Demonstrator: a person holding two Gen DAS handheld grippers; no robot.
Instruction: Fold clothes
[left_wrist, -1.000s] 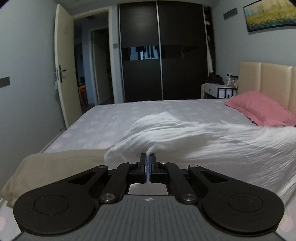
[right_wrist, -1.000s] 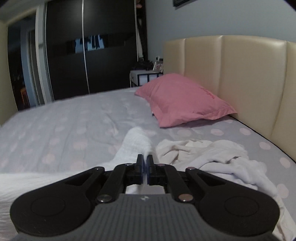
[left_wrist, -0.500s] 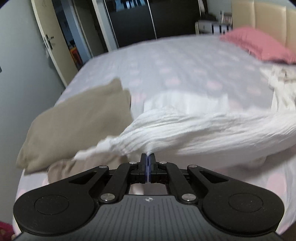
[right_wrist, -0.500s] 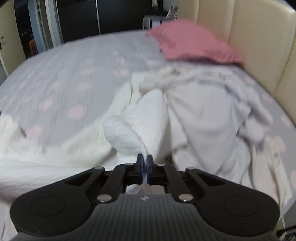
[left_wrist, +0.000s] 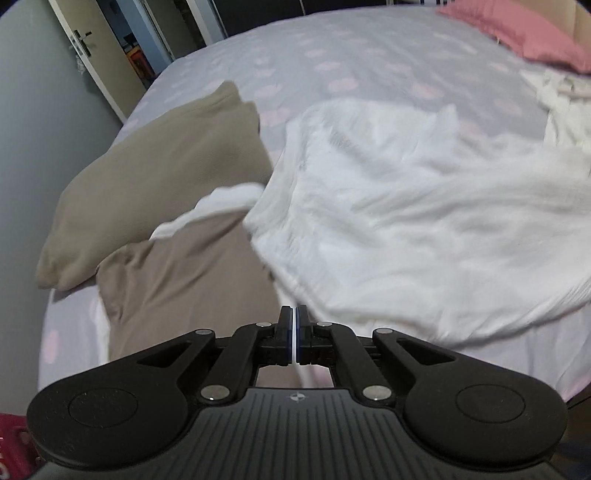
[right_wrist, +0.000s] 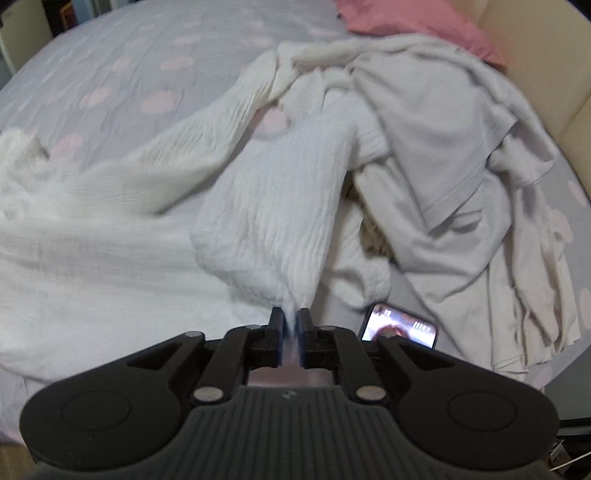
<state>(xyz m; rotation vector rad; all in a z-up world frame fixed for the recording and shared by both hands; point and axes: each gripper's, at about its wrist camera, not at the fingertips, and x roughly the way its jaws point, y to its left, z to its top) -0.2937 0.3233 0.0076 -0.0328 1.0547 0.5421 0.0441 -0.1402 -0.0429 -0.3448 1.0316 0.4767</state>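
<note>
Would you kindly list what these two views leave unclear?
- Phone, right wrist view: lower part hidden behind the right tongs; screen too small to read.
- White garment, left wrist view: motion blur hides its outline.
- Pillow, left wrist view: cut off by the edge.

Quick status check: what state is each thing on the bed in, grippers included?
White crinkled garment: spread across the bed, partly bunched.
Left gripper: shut on its edge.
Right gripper: opening, cloth between the fingers.
Beige folded clothes: stacked.
Pale grey shirt: crumpled.
Phone: screen lit.
</note>
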